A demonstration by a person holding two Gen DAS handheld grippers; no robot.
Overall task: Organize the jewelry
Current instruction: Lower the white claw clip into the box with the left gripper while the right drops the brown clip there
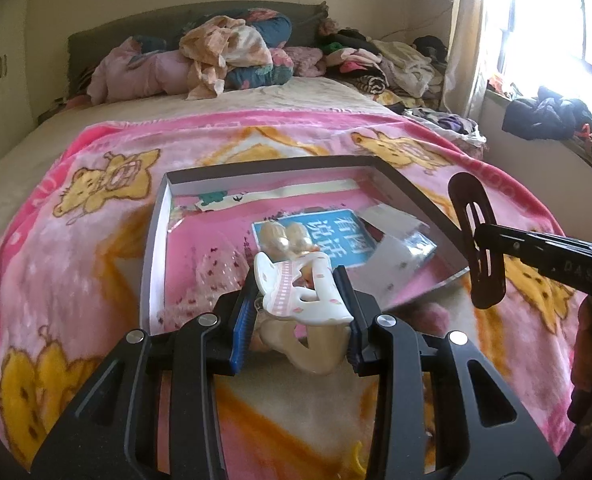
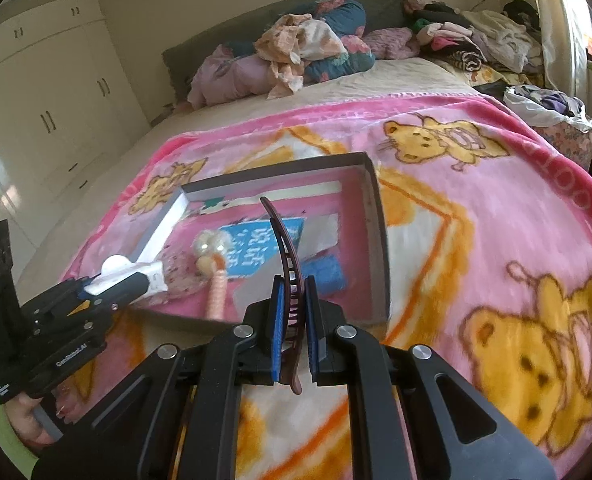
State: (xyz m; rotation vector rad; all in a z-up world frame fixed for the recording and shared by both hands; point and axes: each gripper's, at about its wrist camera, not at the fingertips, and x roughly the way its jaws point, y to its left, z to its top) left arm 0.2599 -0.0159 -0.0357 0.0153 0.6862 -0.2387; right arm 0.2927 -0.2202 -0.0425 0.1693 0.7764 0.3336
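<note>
The left claw [image 1: 300,300] is pinching a white hair claw clip [image 1: 296,292] over the near edge of the open box [image 1: 154,240], which is sitting mid-bed on the pink blanket [image 1: 96,240]. The right claw [image 2: 294,320] is pinching a dark banana clip [image 2: 286,248] edge-on above the box's near right corner. Both are best lowered well inside the walls before releasing. The left view is showing the dark clip's slotted face; the right view is revealing a hand [image 2: 28,416] gripping the left handle.

A bed [image 1: 144,116] carries a pink bear-print blanket [image 1: 96,216], an open shallow box [image 1: 156,232] resting on it, and piled bedding and clothes [image 1: 232,56] near the headboard.
</note>
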